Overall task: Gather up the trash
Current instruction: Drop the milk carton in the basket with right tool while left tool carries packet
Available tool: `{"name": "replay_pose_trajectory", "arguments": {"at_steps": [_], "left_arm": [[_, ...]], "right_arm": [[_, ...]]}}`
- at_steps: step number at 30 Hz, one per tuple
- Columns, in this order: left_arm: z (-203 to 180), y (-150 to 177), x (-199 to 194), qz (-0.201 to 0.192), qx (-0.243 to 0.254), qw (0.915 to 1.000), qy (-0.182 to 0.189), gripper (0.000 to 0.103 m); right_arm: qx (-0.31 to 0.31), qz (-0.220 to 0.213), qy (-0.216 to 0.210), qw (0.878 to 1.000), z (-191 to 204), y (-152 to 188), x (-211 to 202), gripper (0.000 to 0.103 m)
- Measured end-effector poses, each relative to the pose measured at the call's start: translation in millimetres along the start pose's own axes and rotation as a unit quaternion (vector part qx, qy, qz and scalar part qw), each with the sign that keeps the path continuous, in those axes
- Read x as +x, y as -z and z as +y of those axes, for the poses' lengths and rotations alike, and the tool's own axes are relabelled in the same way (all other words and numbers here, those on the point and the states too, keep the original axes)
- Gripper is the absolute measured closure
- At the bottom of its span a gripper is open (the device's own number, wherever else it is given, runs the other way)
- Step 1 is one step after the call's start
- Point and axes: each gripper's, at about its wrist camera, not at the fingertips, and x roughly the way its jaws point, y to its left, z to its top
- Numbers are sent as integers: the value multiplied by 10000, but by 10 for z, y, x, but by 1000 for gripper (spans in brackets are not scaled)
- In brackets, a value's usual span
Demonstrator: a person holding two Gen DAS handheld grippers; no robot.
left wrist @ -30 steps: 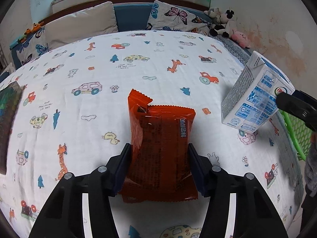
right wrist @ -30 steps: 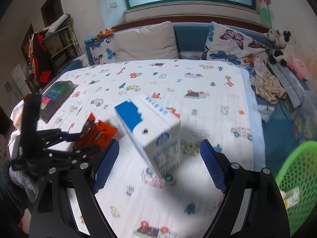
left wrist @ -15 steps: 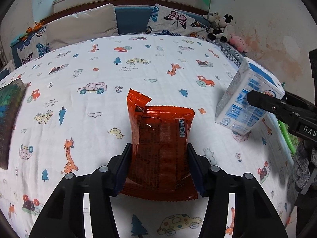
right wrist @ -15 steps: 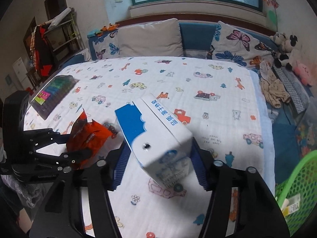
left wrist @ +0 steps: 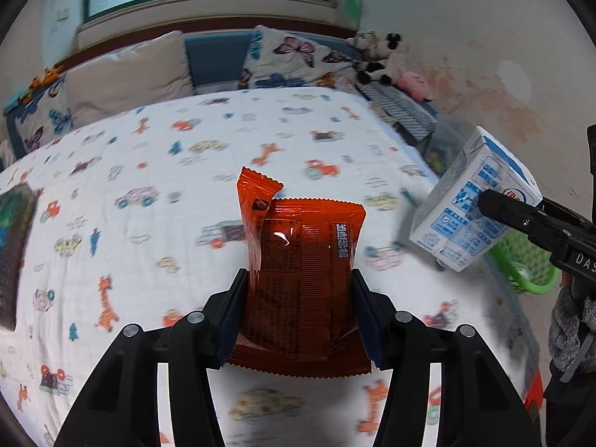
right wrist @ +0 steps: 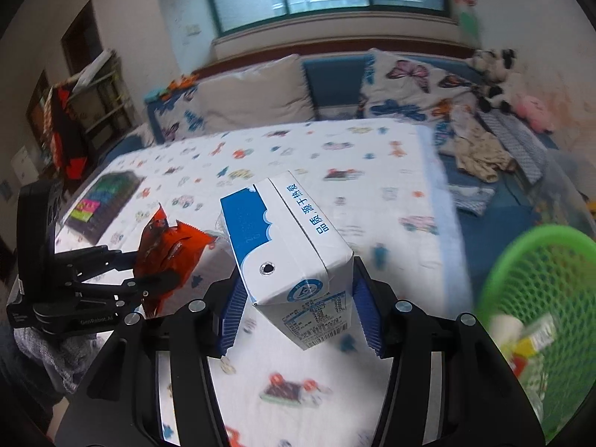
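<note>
My left gripper (left wrist: pixel 298 316) is shut on an orange snack wrapper (left wrist: pixel 301 260) and holds it above the bed; the wrapper also shows in the right wrist view (right wrist: pixel 167 257). My right gripper (right wrist: pixel 298 313) is shut on a blue and white milk carton (right wrist: pixel 290 257), lifted off the bed and tilted. The carton also shows at the right of the left wrist view (left wrist: pixel 469 205). A green mesh basket (right wrist: pixel 536 298) with some trash inside sits low to the right, beside the bed.
The bed has a white sheet with cartoon prints (left wrist: pixel 149 186). A dark tray of colourful items (right wrist: pixel 104 201) lies at its left side. Pillows (left wrist: pixel 126 74) and plush toys (left wrist: pixel 387 59) line the far end. Clothes (right wrist: pixel 480 149) lie to the right.
My right gripper closed on the milk carton and lifted it. Both grippers rose with their items, and the green basket came further into the right wrist view.
</note>
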Motion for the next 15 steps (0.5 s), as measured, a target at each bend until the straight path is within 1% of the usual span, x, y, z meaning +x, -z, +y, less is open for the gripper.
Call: {"name": "replay_pose_trajectory", "arguments": {"at_steps": [2,6,12,15], "left_arm": [[-131,-19,-8,-19,118,9999,74,51],[-402,-64,-11,-30,299,9992,250,51],[-886,-132,20,-8,604,9966,566,51],[-1133,-165,54,30,765,9946,703,51]], "right_arm": [[78,-75,128,9999,-126,25,-128,49],[360,-231,565,9975,-526,98,-448,49],[863,-296,1306,9872,-1184,261,-758,49],[1099,-269,1550,9814,-1449,373,-830,49]]}}
